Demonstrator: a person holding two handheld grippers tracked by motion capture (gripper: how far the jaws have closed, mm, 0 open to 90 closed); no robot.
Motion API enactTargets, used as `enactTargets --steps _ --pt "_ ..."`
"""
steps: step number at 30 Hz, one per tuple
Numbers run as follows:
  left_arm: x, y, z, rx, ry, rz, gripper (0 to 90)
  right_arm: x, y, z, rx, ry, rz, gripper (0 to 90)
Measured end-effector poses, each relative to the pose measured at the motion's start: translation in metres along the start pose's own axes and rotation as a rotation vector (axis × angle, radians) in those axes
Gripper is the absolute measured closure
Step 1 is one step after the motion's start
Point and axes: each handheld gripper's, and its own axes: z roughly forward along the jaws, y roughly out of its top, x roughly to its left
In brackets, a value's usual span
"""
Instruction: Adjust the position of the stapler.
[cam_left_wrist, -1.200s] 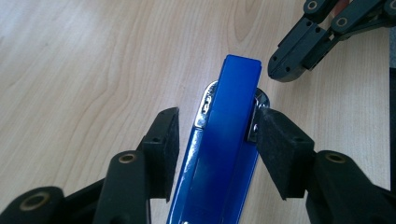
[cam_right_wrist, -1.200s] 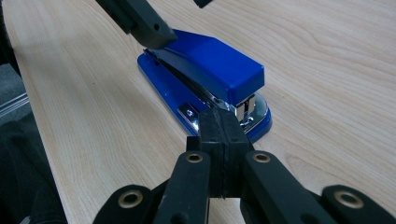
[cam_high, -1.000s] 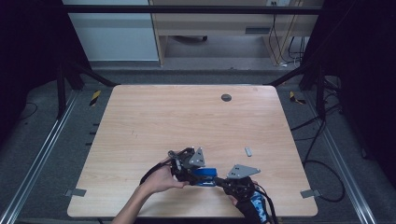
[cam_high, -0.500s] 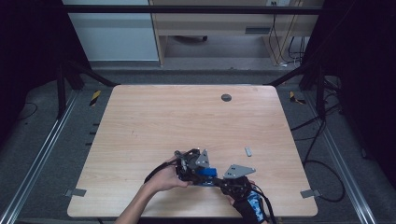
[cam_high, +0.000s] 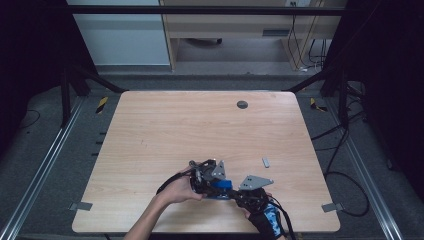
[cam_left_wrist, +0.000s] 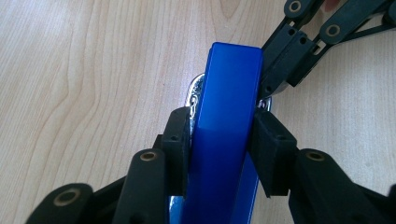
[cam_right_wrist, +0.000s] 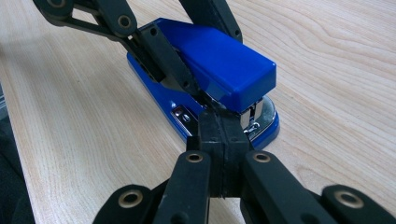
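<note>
Since a second ago, both my hands are sitting slightly farther right along the near edge of the table (cam_high: 150, 125), and the jaws of my left gripper (cam_left_wrist: 223, 135) have just been closing in on the blue stapler (cam_left_wrist: 224, 140), which is between them. In the left gripper view those two black pads are now lying flat against the stapler's sides, one on each flank of the blue top, so I am gripping it across its width. The stapler (cam_high: 220, 186) is resting on the light wooden table near the front edge, a little right of centre, between my two hands.

My right gripper (cam_right_wrist: 222, 135) is pressed fully together, its two pads meeting with nothing between them. In the right gripper view its closed tip is pointing into the stapler's (cam_right_wrist: 210, 70) open mouth, just under the blue top and above the shiny metal base, and seems to be touching the metal there. My left gripper's (cam_right_wrist: 182, 70) linkage is reaching down from the top of that view and straddling the blue cover.

In the high view my left gripper (cam_high: 207, 175) and right gripper (cam_high: 250, 192) are sitting close together over the stapler. Beyond them, a small grey piece (cam_high: 266, 162) is lying on the wood off to the right, well apart, and a dark round grommet (cam_high: 242, 104) is sitting near the table's far edge.
</note>
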Motion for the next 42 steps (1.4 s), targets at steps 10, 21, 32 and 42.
enactTargets --steps 10,21,32,42 --pt "0.003 -0.001 -0.006 -0.019 -0.015 -0.011 61.4 0.0 -0.001 0.0 -0.006 0.001 0.003 90.0" --pt "0.004 -0.009 -0.019 -0.088 -0.017 -0.036 62.1 0.0 -0.001 0.0 -0.008 0.006 0.011 90.0" --pt "0.005 -0.018 -0.03 -0.147 -0.025 -0.045 63.1 -0.001 -0.001 0.001 -0.008 0.01 0.012 90.0" --pt "0.005 -0.022 -0.031 -0.17 -0.021 -0.035 63.4 -0.001 -0.001 0.001 -0.009 0.011 0.014 90.0"
